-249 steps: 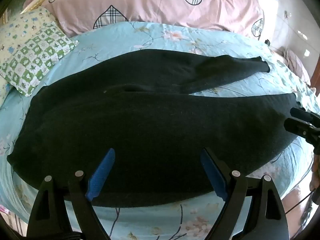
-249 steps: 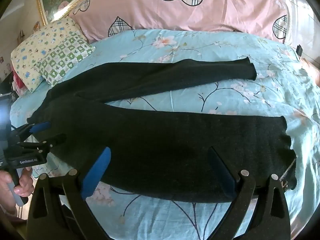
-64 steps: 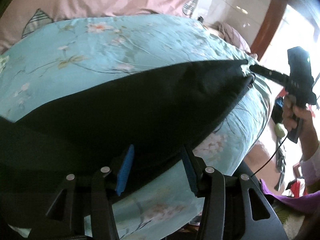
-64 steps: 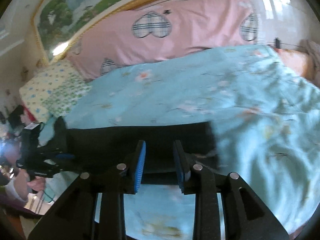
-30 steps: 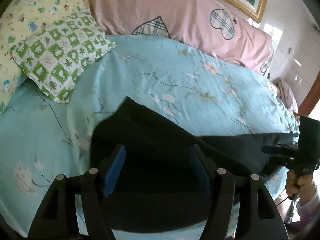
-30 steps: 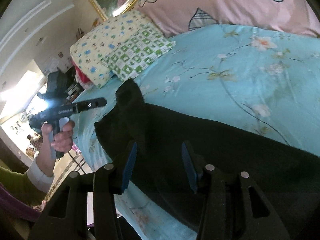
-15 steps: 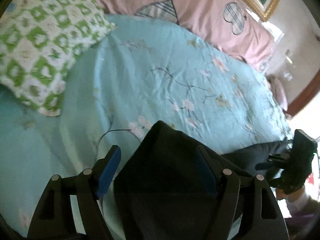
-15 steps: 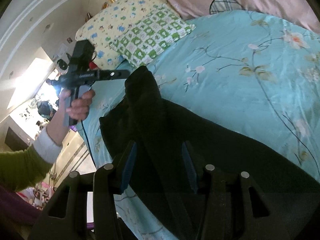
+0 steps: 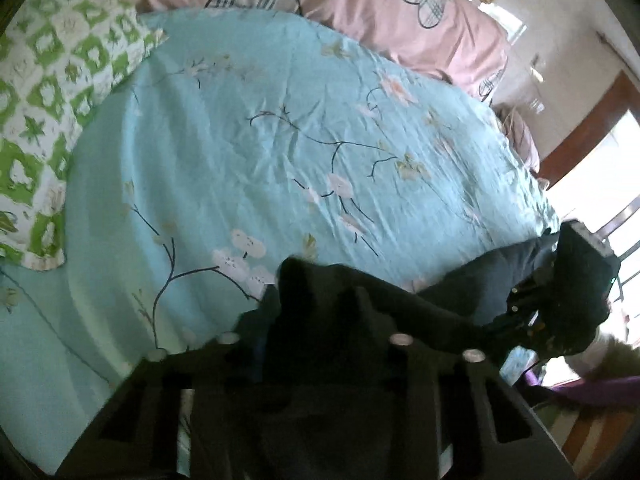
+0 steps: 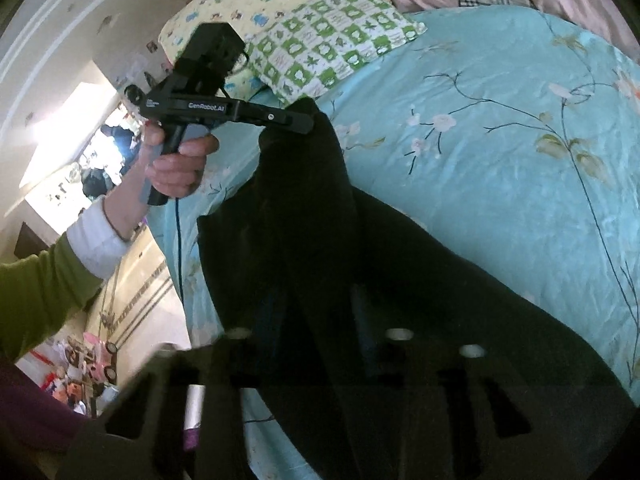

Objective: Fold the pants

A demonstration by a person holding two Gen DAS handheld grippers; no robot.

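The black pants [image 10: 400, 260] lie folded lengthwise along the near edge of the light blue floral bed [image 10: 500, 100]. My left gripper [image 10: 300, 120], held by a hand [image 10: 176, 164], is closing its jaws, and its tips pinch a raised corner of the pants. In the left wrist view that corner of the pants [image 9: 304, 280] bunches up between the dark fingers of the left gripper [image 9: 312, 308]. My right gripper [image 10: 318, 312] is shut on the pants further along the same edge. It also shows as the right gripper [image 9: 516, 300] at the far right, with cloth at its tips.
A green checked pillow [image 10: 332, 48] and a yellow patterned pillow [image 10: 248, 0] lie at the head of the bed, beside a long pink pillow [image 9: 360, 8]. A green sleeve [image 10: 40, 280] reaches in from the left. Cluttered floor [image 10: 88, 356] lies beyond the bed's edge.
Both grippers have closed from open onto the pants. The left one has pinched the corner, which now stands raised and bunched. The left hand has moved further into the right wrist view.
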